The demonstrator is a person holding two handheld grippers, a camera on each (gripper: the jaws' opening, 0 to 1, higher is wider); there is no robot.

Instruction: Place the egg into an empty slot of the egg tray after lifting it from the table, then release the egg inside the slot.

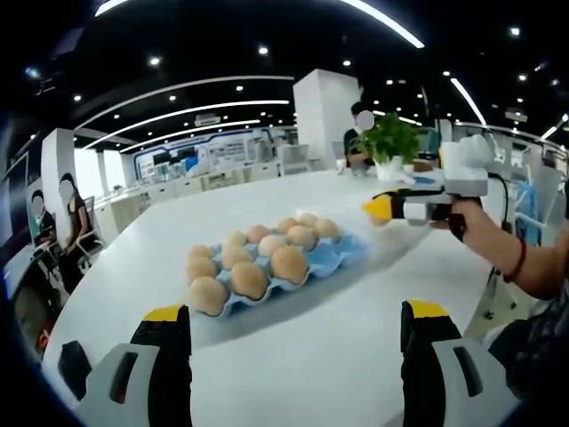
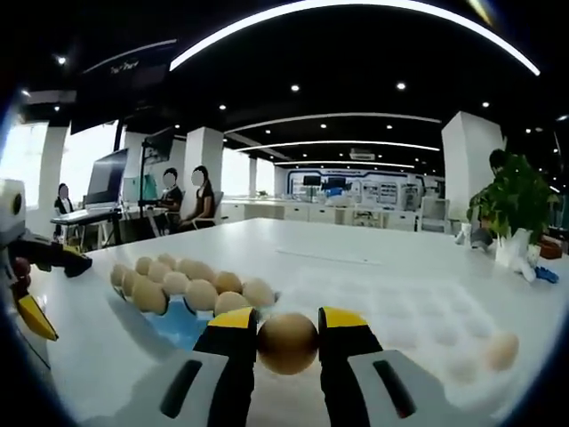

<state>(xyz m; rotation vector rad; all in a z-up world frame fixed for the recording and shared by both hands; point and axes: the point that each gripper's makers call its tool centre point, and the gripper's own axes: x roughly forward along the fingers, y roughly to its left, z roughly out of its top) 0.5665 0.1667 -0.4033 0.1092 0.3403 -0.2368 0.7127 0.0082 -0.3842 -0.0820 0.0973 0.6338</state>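
Observation:
A blue egg tray (image 1: 336, 259) lies on the white table (image 1: 293, 374), with several brown eggs (image 1: 251, 277) in its near and middle slots; the blue slots at its right end are bare. My left gripper (image 1: 294, 317) hovers open over the table in front of the tray, nothing between its jaws. My right gripper (image 2: 287, 331) is shut on a brown egg (image 2: 287, 343), held above the table just right of the tray (image 2: 180, 322). In the left gripper view the right gripper (image 1: 384, 209) hangs beyond the tray's right end, held by a hand.
Another egg (image 2: 502, 350) lies on the table to the right. A potted plant (image 1: 390, 142) stands at the far edge. The left gripper (image 2: 37, 286) shows at the left of the right gripper view. People sit at desks behind.

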